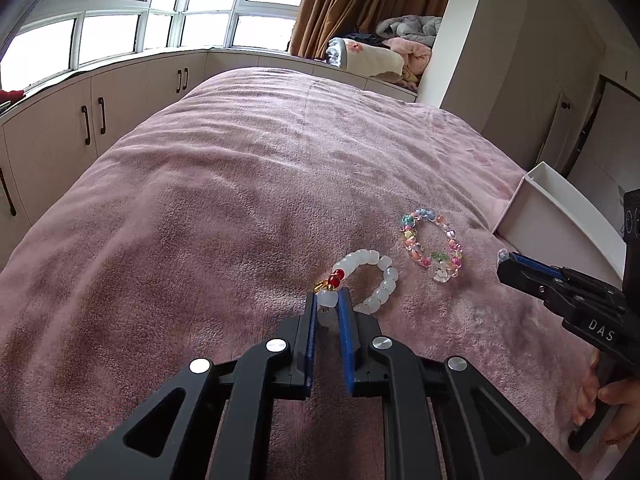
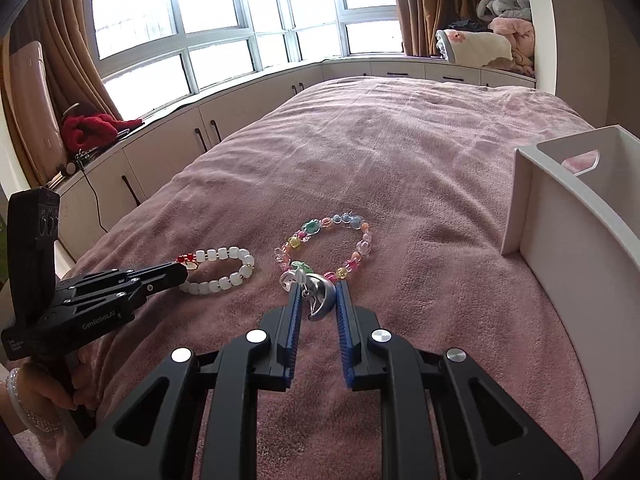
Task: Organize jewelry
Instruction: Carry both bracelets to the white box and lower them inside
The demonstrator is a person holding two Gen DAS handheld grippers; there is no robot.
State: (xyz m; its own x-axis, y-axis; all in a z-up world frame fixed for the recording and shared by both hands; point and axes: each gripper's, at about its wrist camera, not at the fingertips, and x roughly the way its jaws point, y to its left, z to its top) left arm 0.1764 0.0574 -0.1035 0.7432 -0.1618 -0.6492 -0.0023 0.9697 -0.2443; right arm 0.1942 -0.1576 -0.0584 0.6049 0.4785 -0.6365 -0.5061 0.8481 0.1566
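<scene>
My left tool (image 1: 329, 300) is pinched shut on a bead of the white bracelet (image 1: 370, 280), which lies on the pink bed cover (image 1: 240, 200). My right tool (image 2: 318, 294) is clamped on a silver charm (image 2: 318, 300) by the colourful bracelet (image 2: 324, 244), with the white box (image 2: 580, 240) just beside.

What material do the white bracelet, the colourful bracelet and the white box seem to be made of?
White bracelet: milky, translucent, glossy beads, maybe glass, jade-like stone or resin. Colourful bracelet: clear, shiny beads, probably plastic. White box: smooth, matte, thin, rigid walls, likely plastic.
</scene>
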